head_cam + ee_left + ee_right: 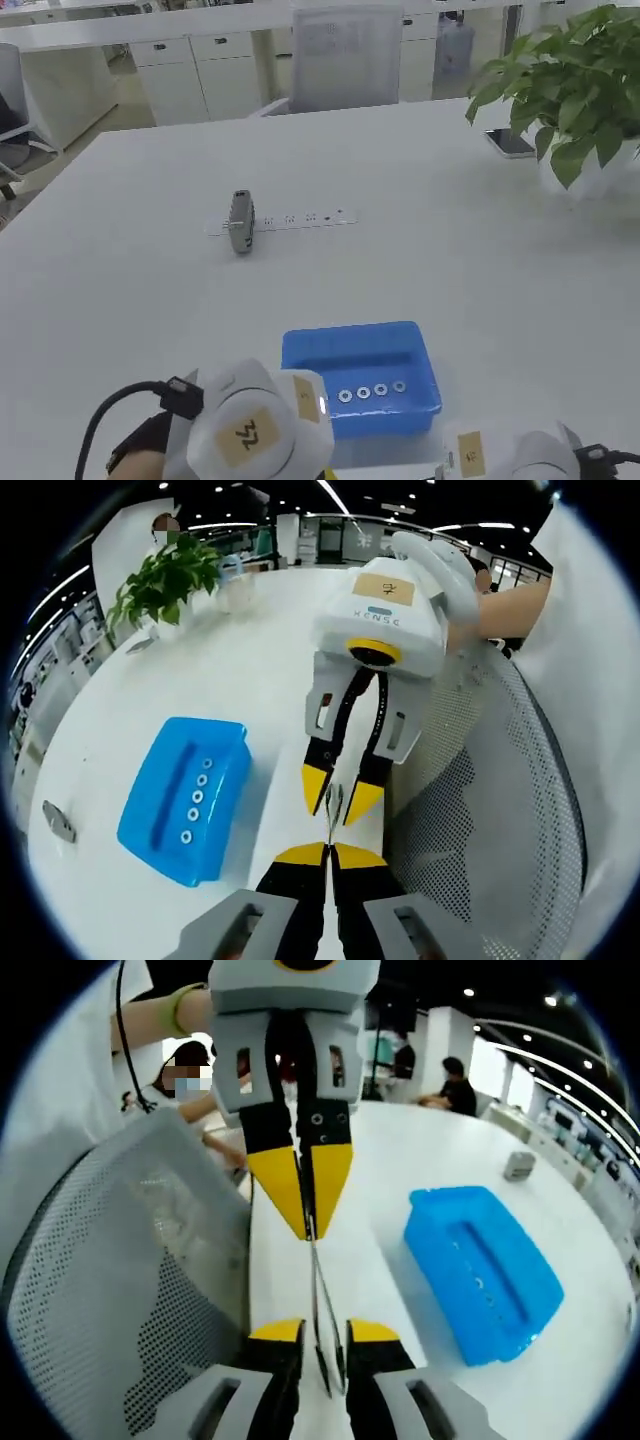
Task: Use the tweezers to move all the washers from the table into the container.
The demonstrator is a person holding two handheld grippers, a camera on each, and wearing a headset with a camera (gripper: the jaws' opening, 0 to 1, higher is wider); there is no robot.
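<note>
The gripper views show the jaws meeting: the left gripper (303,1195) and right gripper (340,798) point tip to tip above the table's (400,200) near edge. Both clamp the tweezers (318,1300), the left pinched tight on one end, the right narrowly parted around the body. In the head view, the washers (372,391) lie in a row in the blue container (300,350) just beyond. A mesh chair back (120,1260) crowds the near side, and bare tabletop stretches far.

on the table (450,260), the container (300,348) sits near the front edge, with the washers (372,391) in a row inside it. a power strip (300,219) lies behind it, and a plant (575,90) stands far right. nearer than the container, the tweezers (322,1290) reach from the left gripper (306,1230) to the right gripper (325,1328).
</note>
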